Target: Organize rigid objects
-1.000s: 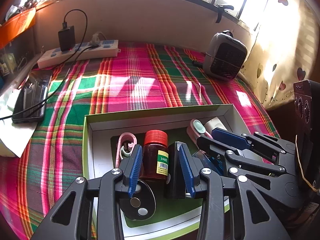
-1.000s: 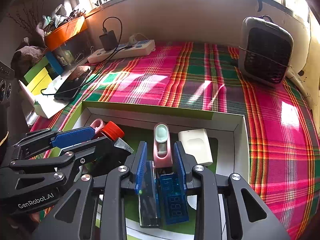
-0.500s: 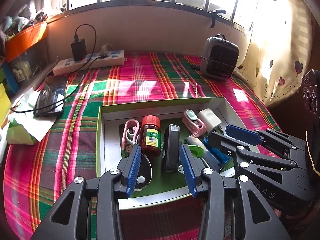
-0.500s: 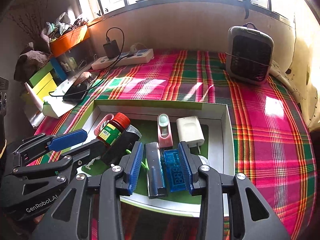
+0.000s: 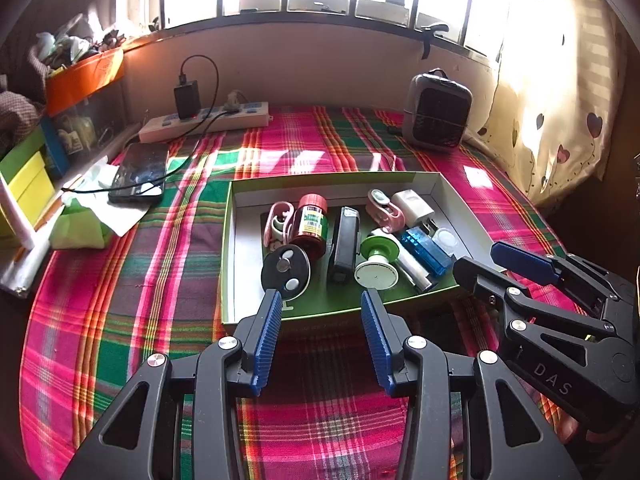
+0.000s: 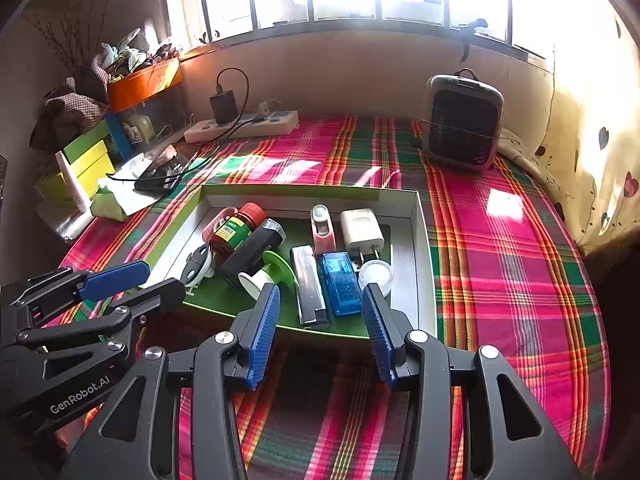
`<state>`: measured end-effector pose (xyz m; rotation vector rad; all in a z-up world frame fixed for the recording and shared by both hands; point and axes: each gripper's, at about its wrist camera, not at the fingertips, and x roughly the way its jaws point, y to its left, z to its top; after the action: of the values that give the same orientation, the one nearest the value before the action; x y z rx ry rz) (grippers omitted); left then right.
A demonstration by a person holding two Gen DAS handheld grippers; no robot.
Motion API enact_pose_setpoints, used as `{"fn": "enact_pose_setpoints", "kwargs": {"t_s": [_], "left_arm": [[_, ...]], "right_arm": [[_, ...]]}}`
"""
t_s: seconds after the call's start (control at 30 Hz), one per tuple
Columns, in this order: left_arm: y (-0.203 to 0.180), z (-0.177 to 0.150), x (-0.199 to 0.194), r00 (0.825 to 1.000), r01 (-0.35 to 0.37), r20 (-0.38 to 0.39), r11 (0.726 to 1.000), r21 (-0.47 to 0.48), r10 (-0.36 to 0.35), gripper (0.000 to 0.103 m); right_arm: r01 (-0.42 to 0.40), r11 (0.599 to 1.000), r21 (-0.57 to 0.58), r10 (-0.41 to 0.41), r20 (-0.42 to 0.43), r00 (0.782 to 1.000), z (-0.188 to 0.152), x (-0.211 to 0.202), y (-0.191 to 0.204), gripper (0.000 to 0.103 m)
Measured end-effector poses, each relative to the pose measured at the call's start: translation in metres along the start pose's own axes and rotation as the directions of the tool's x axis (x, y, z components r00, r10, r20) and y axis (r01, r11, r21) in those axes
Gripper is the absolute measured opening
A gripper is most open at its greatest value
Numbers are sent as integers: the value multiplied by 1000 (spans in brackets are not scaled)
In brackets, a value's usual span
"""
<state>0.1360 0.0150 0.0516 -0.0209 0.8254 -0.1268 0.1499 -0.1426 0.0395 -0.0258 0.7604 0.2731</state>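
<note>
A green-rimmed shallow box (image 5: 228,256) (image 6: 424,264) lies on the plaid cloth and holds several small items: a red-capped bottle (image 5: 310,220) (image 6: 236,230), a black device (image 5: 344,240), a green and white spool (image 5: 378,262) (image 6: 266,270), a blue USB tester (image 5: 424,248) (image 6: 342,282), a white charger (image 5: 412,206) (image 6: 360,230), a pink clip (image 5: 384,208) and a black round disc (image 5: 286,272). My left gripper (image 5: 318,334) is open and empty, above the cloth in front of the box. My right gripper (image 6: 320,330) is open and empty at the box's near edge.
A white power strip (image 5: 204,122) with a black charger and a small grey heater (image 5: 436,110) (image 6: 462,122) stand at the back. A phone (image 5: 140,172), tissue paper and coloured boxes (image 5: 24,176) lie at the left. A curtain (image 5: 560,100) hangs at the right.
Both grippers have pulled back and up out of the box. The black device and the items the jaws stood around stay in the box. Both jaws stand wider apart.
</note>
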Motion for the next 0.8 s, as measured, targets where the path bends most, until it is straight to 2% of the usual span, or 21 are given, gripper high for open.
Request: {"fn": "enact_pose_setpoints", "kwargs": {"t_s": [0.17,0.27,0.37,0.47,0.8], "left_arm": [[2,-19,-4,998,-55,-12,998,-5,55,43],[5,-30,-4,999,-38,-35,999,-29,37,43],[2,-40,-5,996,-76,-37,997,-5,76,43],[5,-48,-2,996,-65,-56,998,-27,63,43],[8,-61,6,992,-94,-86,995,-32,91,43]], "right_arm": [[43,999,-12,-43,-6,999,-18,-11,3,46],[57,998,-19,-57,-18,998,-28,-14,6,48],[80,997,-13,-81,-42,996,-39,-13,6,49],[82,997,1,-82,-67,994,-49,-11,2,49],[96,995,37,-91,-108,990,-66,-7,-9,49]]}}
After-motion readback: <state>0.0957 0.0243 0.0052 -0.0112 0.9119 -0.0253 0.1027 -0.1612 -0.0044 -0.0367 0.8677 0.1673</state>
